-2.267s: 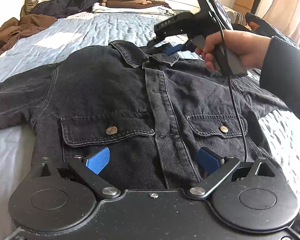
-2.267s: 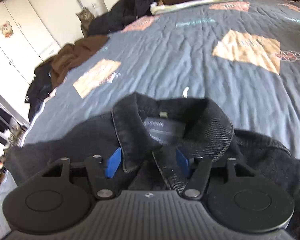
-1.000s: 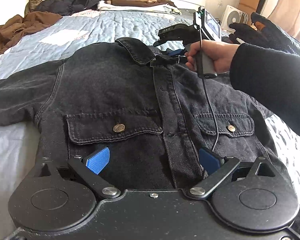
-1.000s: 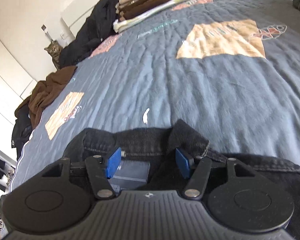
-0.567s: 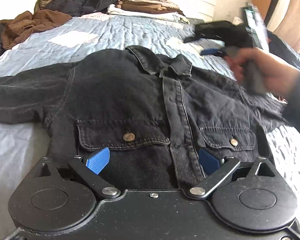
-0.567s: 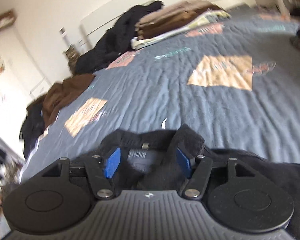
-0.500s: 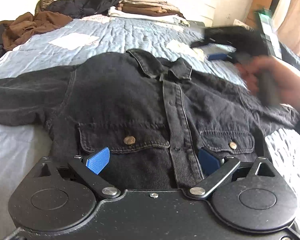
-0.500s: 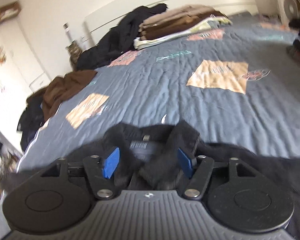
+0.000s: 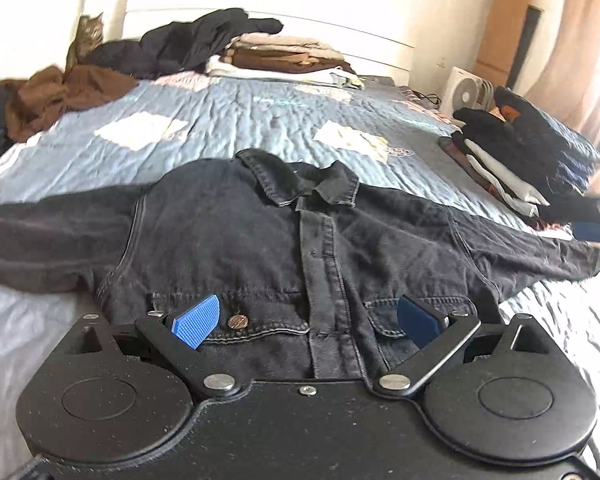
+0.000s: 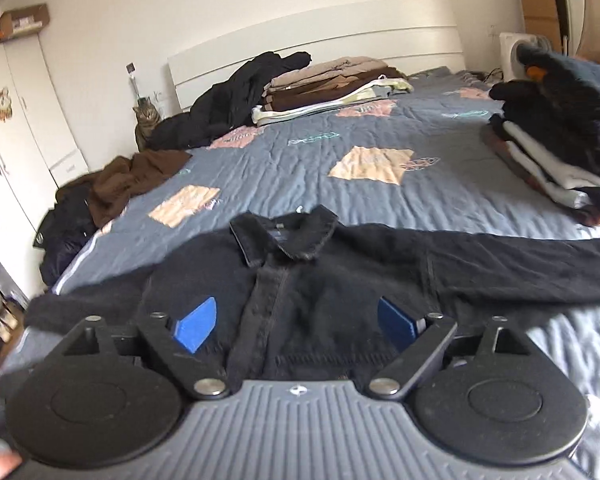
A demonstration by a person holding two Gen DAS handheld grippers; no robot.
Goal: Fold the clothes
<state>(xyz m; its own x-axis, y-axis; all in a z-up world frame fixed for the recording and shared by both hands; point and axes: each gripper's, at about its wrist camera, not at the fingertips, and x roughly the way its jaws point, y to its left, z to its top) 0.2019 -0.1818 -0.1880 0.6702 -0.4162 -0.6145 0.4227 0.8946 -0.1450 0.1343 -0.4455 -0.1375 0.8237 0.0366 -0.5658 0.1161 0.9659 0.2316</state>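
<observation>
A black denim jacket (image 9: 228, 232) lies face up and buttoned on the blue quilted bed, collar away from me, sleeves spread to both sides. It also shows in the right wrist view (image 10: 340, 280). My left gripper (image 9: 306, 320) is open and empty, hovering over the jacket's chest pockets. My right gripper (image 10: 294, 322) is open and empty, held above the jacket's front, back from the collar (image 10: 284, 236). Part of the right gripper shows at the right edge of the left wrist view (image 9: 598, 220).
A folded stack of clothes (image 9: 516, 152) sits at the bed's right side. Another folded stack (image 9: 284, 56) and a dark heap (image 9: 188, 44) lie near the headboard. A brown garment (image 9: 64, 92) lies far left. A cat (image 9: 88, 36) sits by the headboard. A fan (image 9: 466, 92) stands beyond the bed.
My right gripper has left the collar, pulled back and to the right, and opened wider. The collar now lies flat. My left gripper has drawn back slightly and stays open.
</observation>
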